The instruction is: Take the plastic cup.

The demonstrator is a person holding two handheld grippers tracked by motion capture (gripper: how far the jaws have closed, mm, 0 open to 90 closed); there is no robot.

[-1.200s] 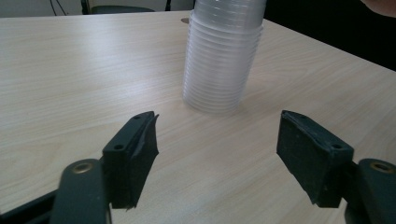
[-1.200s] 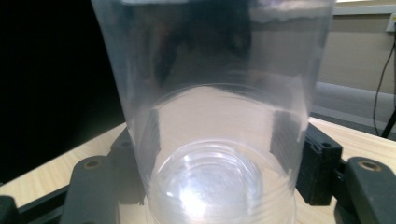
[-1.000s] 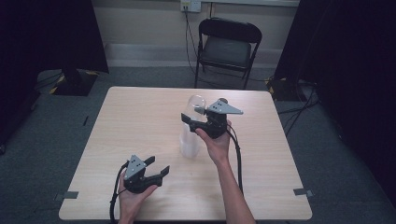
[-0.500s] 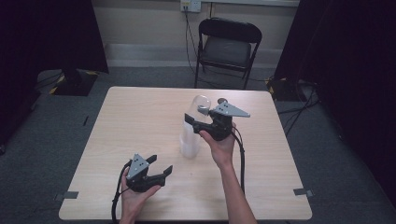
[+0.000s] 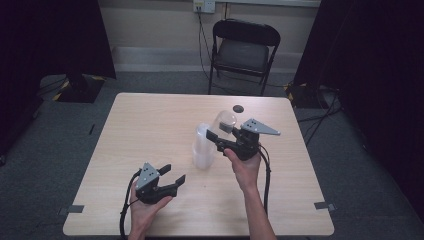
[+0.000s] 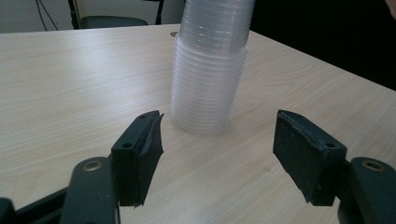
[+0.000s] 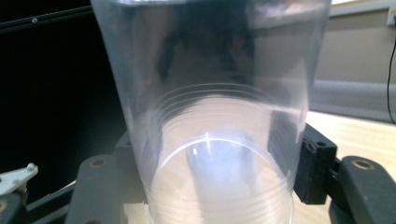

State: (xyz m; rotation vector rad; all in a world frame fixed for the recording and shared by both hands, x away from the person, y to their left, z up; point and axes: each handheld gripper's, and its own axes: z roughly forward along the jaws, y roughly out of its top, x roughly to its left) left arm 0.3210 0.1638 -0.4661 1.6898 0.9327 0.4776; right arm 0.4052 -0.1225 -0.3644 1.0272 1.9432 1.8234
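Room: grey carpet all round, dark curtains on both sides, a pale wall at the back with a black folding chair standing just behind the far edge.
Surface: light wood-grain top, matt, square-cornered; wide bare stretches on its left half and along the near edge; a small dark round spot lies close to the far edge.
Stack of cups: clear ribbed plastic cups nested mouth-down into a short tower, standing near the middle of the surface, well away from every edge; from the left gripper view the stack rises straight ahead, its rims forming tight rings.
Single cup: one clear, thin-walled cup, tapered and smooth, held off the surface and tipped on its side, just beyond and to the right of the stack.
Right gripper: black body with a grey three-cornered plate, right gripper clamped on the single cup; its jaws have just been closing on the cup wall; in the right gripper view the cup stands between the two pads, which press on its sides.
Left gripper: left gripper low over the near part of the surface, jaws wide apart with nothing between them, pointing at the stack; they have just been narrowing a little; open surface lies between it and the stack.
Cables: black leads trail from both grippers back towards the near edge.
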